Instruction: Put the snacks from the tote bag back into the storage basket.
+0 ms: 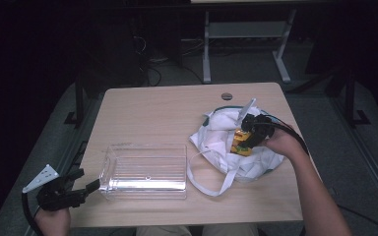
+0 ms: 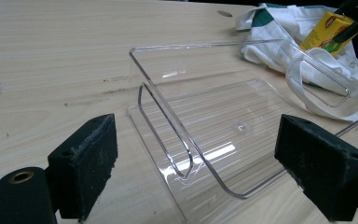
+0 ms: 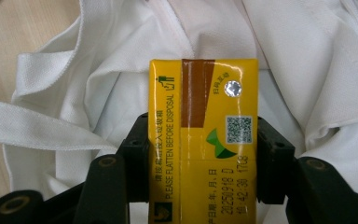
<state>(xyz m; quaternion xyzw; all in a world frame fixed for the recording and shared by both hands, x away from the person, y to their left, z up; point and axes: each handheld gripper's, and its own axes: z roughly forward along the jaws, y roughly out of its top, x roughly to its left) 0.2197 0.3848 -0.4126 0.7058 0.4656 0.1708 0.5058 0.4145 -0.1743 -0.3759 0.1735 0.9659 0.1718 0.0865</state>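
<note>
A yellow drink carton point(image 3: 203, 140) is clamped between the jaws of my right gripper point(image 3: 203, 158), just above a crumpled white cloth bag point(image 3: 121, 84). From above, the carton point(image 1: 241, 142) and right gripper point(image 1: 250, 132) hover over the bag point(image 1: 216, 132) at the table's right. A clear plastic bin point(image 1: 145, 169) lies at the front left. My left gripper point(image 1: 81, 189) is open by the bin's left end. In the left gripper view the bin point(image 2: 223, 121) lies ahead of the wide-apart pads point(image 2: 88, 163), with the carton point(image 2: 324, 30) far off.
The wooden table point(image 1: 152, 113) has a round cable hole point(image 1: 227, 96) near its far edge. The bag's long white strap point(image 1: 211, 184) loops toward the front edge beside the bin. Another desk's white legs point(image 1: 206, 54) stand beyond on the dark floor.
</note>
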